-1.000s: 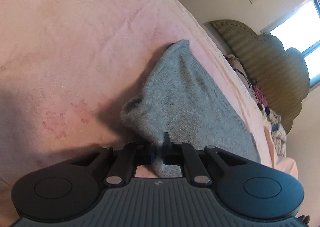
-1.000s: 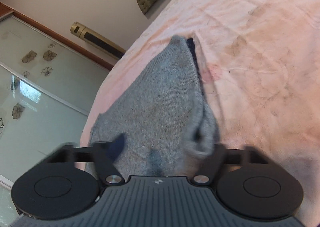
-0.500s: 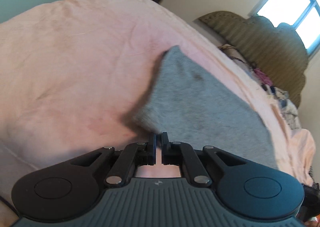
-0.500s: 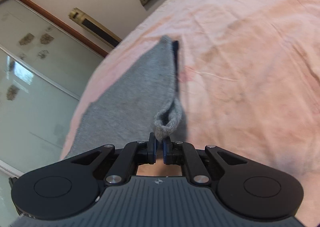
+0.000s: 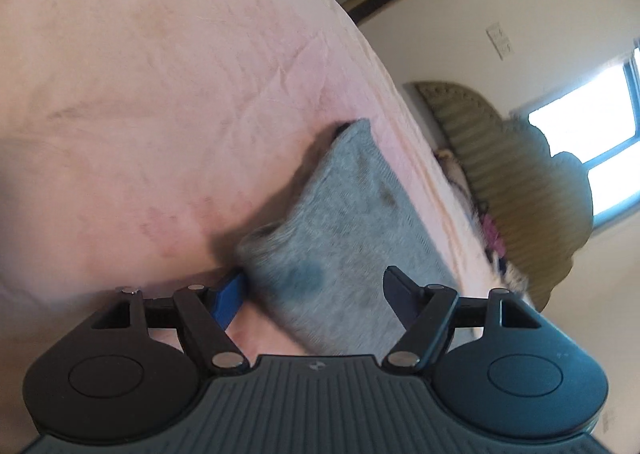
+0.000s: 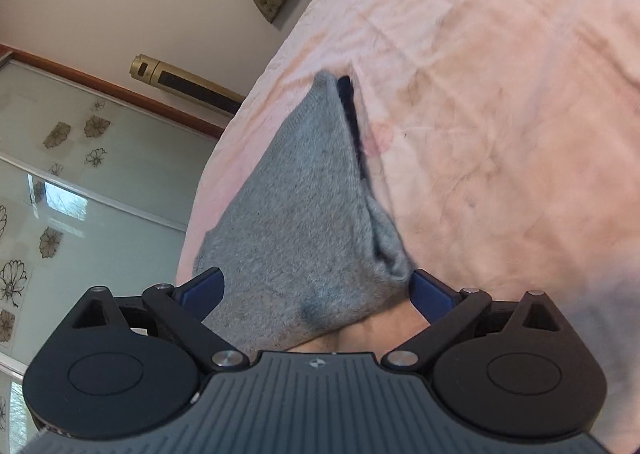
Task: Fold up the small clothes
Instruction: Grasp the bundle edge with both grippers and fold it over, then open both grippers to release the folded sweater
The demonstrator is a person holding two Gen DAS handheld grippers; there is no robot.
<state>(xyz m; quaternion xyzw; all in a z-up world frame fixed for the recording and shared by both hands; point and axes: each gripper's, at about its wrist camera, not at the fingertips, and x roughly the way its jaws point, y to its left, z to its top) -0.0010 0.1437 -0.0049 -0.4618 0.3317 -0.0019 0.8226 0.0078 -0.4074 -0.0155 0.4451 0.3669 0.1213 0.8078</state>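
A grey knitted garment lies folded on the pink bedsheet, its near corner rumpled. My left gripper is opening, its blue-padded fingers spread on either side of that near corner without pressing it. In the right wrist view the same grey garment shows a dark inner edge along its right side. My right gripper is opening too, jaws wide apart, the garment's near end lying loose between them on the pink bedsheet.
A padded olive headboard with a heap of clothes stands at the bed's far end, below a bright window. The bed's edge runs beside a glass sliding door with flower prints. A gold and black cylinder leans by the wall.
Half a second ago both grippers were pinched on the garment's near corners. Both have let go and spread wide, and the grey garment has dropped onto the sheet.
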